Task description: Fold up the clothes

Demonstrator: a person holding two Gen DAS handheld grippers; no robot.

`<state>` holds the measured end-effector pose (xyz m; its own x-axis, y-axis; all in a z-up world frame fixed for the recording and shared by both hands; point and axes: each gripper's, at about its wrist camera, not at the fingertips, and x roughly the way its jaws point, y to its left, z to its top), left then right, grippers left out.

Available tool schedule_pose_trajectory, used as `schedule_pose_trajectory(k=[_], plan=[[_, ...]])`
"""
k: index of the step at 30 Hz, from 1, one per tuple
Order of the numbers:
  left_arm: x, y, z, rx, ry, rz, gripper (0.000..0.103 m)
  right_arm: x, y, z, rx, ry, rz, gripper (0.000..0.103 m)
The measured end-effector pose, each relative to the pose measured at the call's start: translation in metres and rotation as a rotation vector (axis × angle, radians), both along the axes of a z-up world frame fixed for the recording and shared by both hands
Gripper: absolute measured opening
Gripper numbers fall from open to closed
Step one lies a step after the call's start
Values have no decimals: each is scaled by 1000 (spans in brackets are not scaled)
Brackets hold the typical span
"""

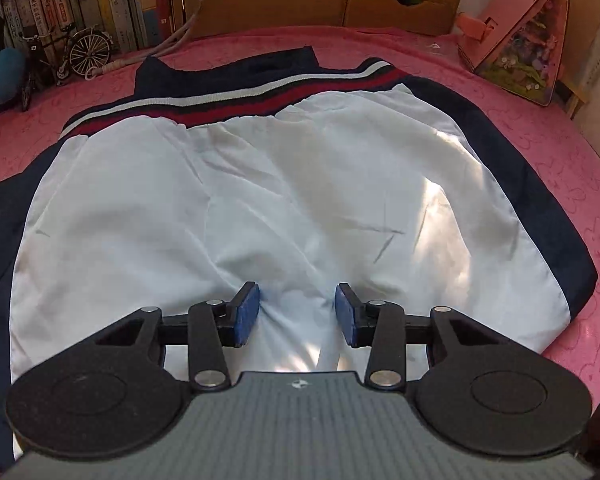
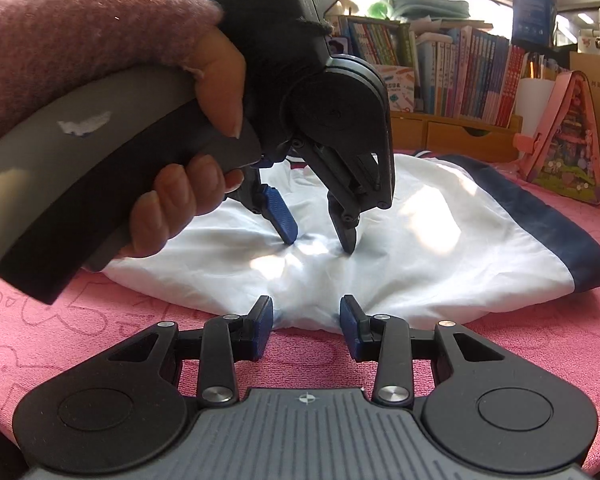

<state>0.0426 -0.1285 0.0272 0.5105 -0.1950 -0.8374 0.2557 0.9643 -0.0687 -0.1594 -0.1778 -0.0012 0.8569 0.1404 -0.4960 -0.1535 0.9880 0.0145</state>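
On the pink worktop (image 1: pixel 520 92) your jacket (image 1: pixel 228 200) lies spread flat, white panel up, navy sleeves at both sides, red-and-white striped hem at the far end. Far left: books and a model bicycle (image 1: pixel 76 54). Your left claw (image 1: pixel 298 312) points steeply down onto the white fabric, blue pads (image 1: pixel 247 312) pressed into a bunched ridge of cloth between them; jaws partly closed, pinching it. Your left hand (image 2: pixel 188 196), pink fuzzy sleeve (image 2: pixel 80 40), wraps the handle. Your right claw (image 2: pixel 306 326) sits low at the jacket's near edge, jaws part-way apart, cloth edge bulging between them; can't tell if pads are gripping. Far right: pink house-shaped box (image 1: pixel 528 48).
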Motion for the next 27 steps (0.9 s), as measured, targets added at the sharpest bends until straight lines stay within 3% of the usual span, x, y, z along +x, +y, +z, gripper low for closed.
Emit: schedule_pose_trajectory(k=[8,13,16,18,21,24,27], plan=[[82,7,-8,6,-138,134,42,1,5,-1,-5,1,4,39],[120,9,1,0,-148,180,44,2,6,-1,-13,5,13,39],[124,23,8,-69,-144,256,42,1,7,-2,-18,0,15,39],[110,30,16,-108,-151,272,45,2,3,-3,-1,-4,25,40],[66,38,27,-120,-217,231,56,0,-20,-1,148,12,32,45],[0,49,35,-139,-337,196,63,-8,-56,0,311,26,-48,49],[-76,62,33,-167,-459,202,68,-15,-89,0,342,-2,-190,51]])
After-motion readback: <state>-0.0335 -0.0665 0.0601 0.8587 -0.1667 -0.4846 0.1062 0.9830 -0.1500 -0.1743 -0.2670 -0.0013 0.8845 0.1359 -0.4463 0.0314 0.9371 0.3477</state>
